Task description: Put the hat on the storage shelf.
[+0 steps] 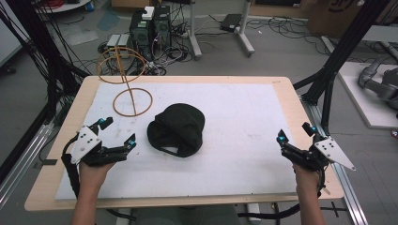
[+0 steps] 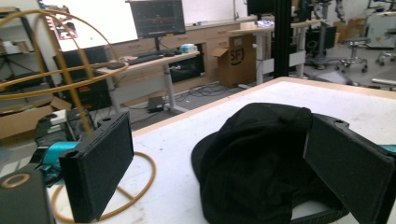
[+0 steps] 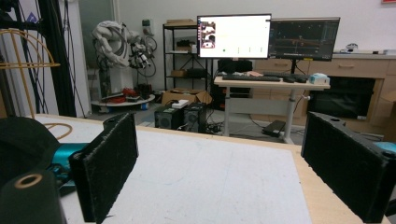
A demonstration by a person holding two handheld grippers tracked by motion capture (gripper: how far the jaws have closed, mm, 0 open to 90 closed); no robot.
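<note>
Left gripper jaws spread wide, nothing between them; black cap lies on the white mat just ahead of its fingertips, toward the right-hand finger. Right gripper also wide open and empty over the mat's right edge, well apart from the cap. Wire hat stand sits beyond the left fingers, beside the cap.

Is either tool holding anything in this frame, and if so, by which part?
Nothing is held. The left tool and right tool are both open, and the black cap lies untouched on the table.
</note>
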